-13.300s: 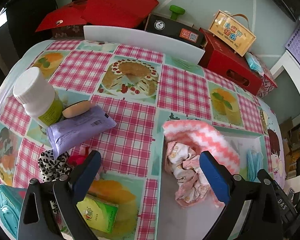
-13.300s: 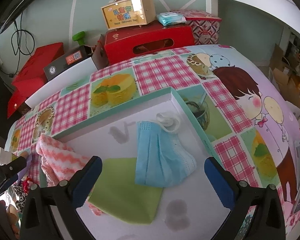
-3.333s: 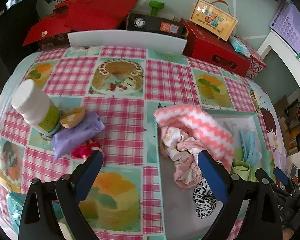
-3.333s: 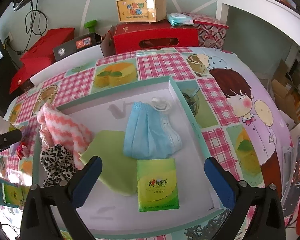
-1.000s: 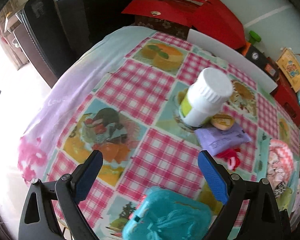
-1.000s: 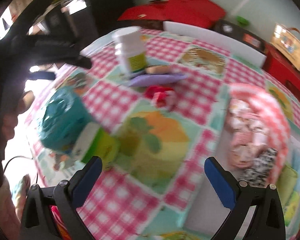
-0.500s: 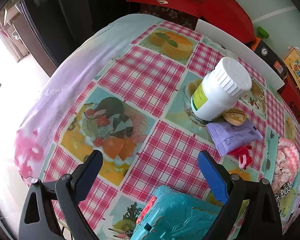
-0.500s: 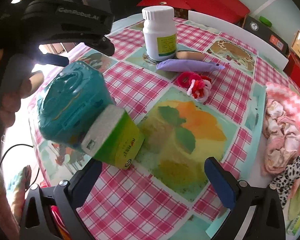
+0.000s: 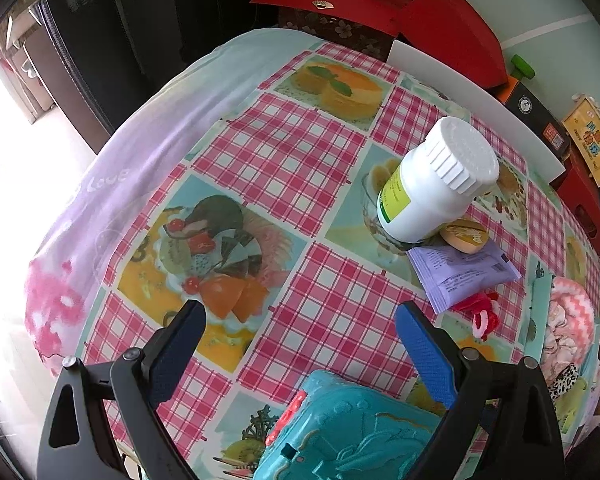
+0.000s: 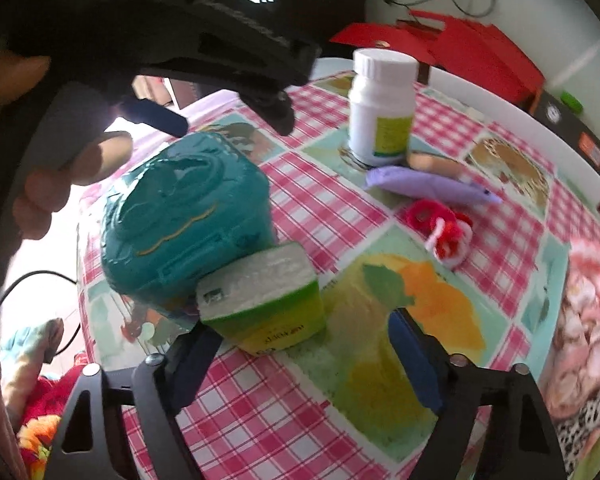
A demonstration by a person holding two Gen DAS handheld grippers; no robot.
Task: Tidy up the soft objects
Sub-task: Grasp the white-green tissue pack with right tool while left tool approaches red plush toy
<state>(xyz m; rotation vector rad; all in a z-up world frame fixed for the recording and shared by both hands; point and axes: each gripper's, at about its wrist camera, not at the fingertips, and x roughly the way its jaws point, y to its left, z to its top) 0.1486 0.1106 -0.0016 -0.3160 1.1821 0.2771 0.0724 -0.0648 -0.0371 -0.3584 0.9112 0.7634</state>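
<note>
Plainly light and squashy, to judge by the look of the green tissue pack [image 10: 264, 296]: soft paper under a slick film wrapper, so likely to dent rather than break, and to slide if nipped only at a corner. Lies tilted on the chequered worktop [image 10: 260, 420], leaning against the teal box [image 10: 188, 216], white end face turned up toward the right wrist camera. Well apart from the tray [image 9: 539, 296] of cloths at the far right, presumably the place to end up. As for the right claw [image 10: 300, 344]: narrowing at this moment, with the pack just ahead and partly between the blue fingers, no pad pressing on it yet. Best taken across the two broad green faces, near the middle and deep between the pads, to keep the film from slipping; a firm squeeze probably harmless, given the give in the paper. Worth minding the teal box behind — hard-looking, bulky, touching the pack, apt to be nudged or to block the near finger. Left claw [image 9: 300, 320] spread wide and empty, hovering above that same box. Farther off, near the white bottle [image 10: 382, 108], a red-and-white woolly scrunchie [image 10: 440, 228] — soft too, probably easy to lift with a pinch from above.
</note>
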